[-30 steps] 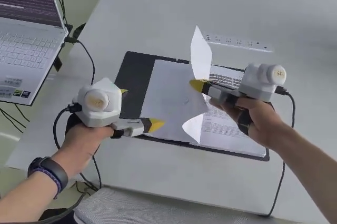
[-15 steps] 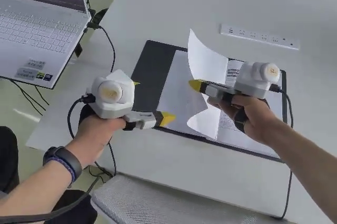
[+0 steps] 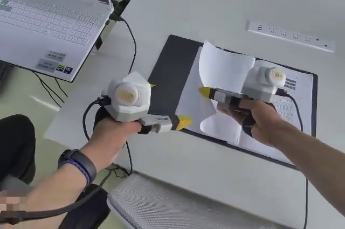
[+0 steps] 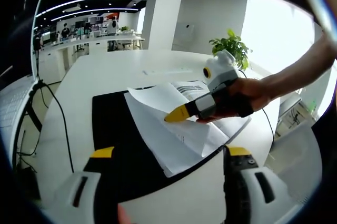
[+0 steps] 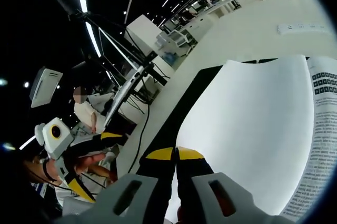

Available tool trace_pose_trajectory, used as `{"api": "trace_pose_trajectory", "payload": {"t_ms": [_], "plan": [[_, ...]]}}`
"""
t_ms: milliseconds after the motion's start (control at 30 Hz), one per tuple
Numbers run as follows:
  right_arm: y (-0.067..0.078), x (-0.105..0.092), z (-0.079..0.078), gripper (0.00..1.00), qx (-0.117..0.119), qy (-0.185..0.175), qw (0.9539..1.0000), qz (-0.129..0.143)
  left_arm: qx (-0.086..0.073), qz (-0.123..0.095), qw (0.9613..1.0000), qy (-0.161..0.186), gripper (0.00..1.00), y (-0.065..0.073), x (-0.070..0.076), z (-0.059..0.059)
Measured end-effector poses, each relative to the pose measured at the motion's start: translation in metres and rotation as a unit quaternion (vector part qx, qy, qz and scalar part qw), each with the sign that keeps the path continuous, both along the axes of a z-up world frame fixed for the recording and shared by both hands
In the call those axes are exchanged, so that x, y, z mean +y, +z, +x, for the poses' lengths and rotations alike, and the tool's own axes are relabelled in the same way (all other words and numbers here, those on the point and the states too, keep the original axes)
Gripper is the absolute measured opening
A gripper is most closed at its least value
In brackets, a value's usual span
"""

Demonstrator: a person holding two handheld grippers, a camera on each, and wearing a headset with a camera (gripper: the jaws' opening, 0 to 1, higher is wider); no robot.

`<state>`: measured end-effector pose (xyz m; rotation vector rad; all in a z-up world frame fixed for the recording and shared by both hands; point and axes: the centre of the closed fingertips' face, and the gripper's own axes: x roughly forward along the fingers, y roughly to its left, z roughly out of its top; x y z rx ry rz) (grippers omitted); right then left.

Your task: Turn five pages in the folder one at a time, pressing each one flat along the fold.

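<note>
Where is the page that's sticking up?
In the head view, the page curls up over the middle of the open folder, pinched in the shut jaws of the right gripper, to the right of the left gripper.

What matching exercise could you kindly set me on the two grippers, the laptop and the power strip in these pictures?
Things:
1. yellow-tipped white left gripper
2. yellow-tipped white right gripper
3. open white laptop
4. long white power strip

States or places:
A. beyond the far edge of the black folder
B. shut on the lifted white page
C. jaws open, holding nothing
D. away to the folder's left

Pairs: 1-C, 2-B, 3-D, 4-A
</note>
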<state>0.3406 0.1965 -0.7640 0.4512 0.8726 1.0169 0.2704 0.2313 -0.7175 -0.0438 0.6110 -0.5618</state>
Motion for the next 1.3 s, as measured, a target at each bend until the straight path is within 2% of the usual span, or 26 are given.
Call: {"api": "trace_pose_trajectory", "payload": {"t_ms": [267,333,367,667,933,1133,1300], "plan": [[-0.014,0.008,0.001,0.00,0.025,-0.014,0.9996,-0.002,0.008,-0.003,0.9999,0.006,0.82,-0.002,0.000,-0.003],[-0.014,0.011,-0.003,0.00,0.030,-0.013,0.9995,-0.005,0.008,-0.003,0.9999,0.007,0.82,-0.002,0.000,-0.002],[-0.020,0.009,0.001,0.00,0.034,-0.013,0.9993,-0.006,0.008,-0.003,0.9999,0.007,0.82,-0.002,0.000,-0.002],[-0.038,0.007,0.013,0.01,0.050,-0.020,0.9985,-0.009,0.011,-0.001,0.9999,0.009,0.82,-0.003,0.002,-0.003],[-0.042,0.005,0.015,0.03,0.050,-0.021,0.9985,-0.008,0.014,0.004,0.9999,0.009,0.82,-0.008,0.004,-0.003],[-0.037,0.006,0.015,0.11,0.054,-0.018,0.9984,0.001,0.015,0.004,0.9999,0.005,0.81,-0.005,0.001,-0.002],[-0.029,0.002,0.017,0.17,0.044,-0.015,0.9989,0.009,0.010,0.007,0.9999,-0.002,0.80,-0.003,-0.005,0.002]]}}
